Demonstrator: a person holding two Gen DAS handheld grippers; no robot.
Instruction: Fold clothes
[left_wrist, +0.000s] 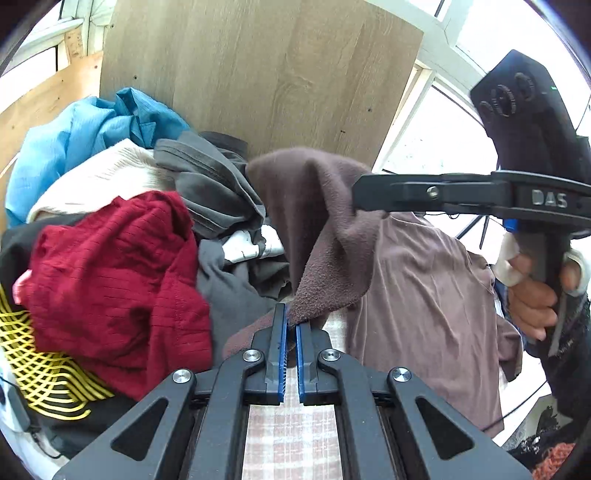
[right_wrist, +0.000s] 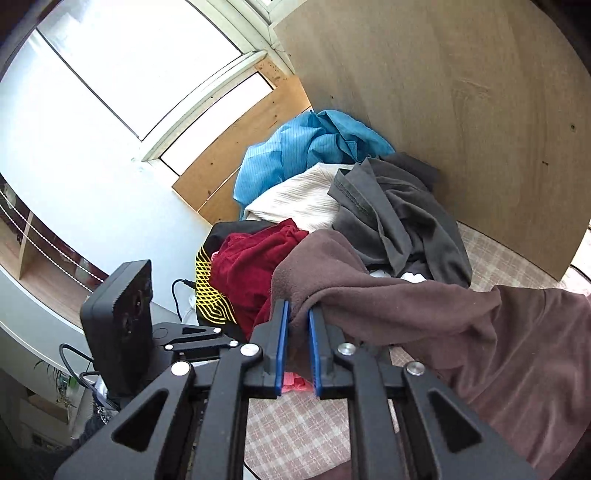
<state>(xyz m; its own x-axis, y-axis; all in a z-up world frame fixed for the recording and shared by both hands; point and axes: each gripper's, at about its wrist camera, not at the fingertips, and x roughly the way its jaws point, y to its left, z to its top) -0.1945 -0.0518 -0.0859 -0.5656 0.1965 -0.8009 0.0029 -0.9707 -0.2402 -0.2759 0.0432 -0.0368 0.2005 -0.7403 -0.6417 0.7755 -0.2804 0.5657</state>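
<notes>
A brown fleece garment (left_wrist: 413, 280) hangs in the air between both grippers, above a checked cloth surface (left_wrist: 291, 435). My left gripper (left_wrist: 291, 325) is shut on a lower edge of it, blue pads pinching the fabric. In the left wrist view the right gripper (left_wrist: 356, 197) reaches in from the right, shut on an upper edge; a hand (left_wrist: 532, 299) holds its handle. In the right wrist view, my right gripper (right_wrist: 298, 314) clamps a fold of the brown garment (right_wrist: 461, 317), which drapes off to the right. The left gripper's body (right_wrist: 122, 325) shows at lower left.
A pile of clothes lies behind: a red knit (left_wrist: 114, 288), grey garments (left_wrist: 214, 192), a cream knit (left_wrist: 103, 177), a blue shirt (left_wrist: 85, 129) and a black piece with yellow lines (left_wrist: 44, 373). A wooden board (left_wrist: 258, 74) stands upright behind the pile. Windows (right_wrist: 129, 55) lie beyond.
</notes>
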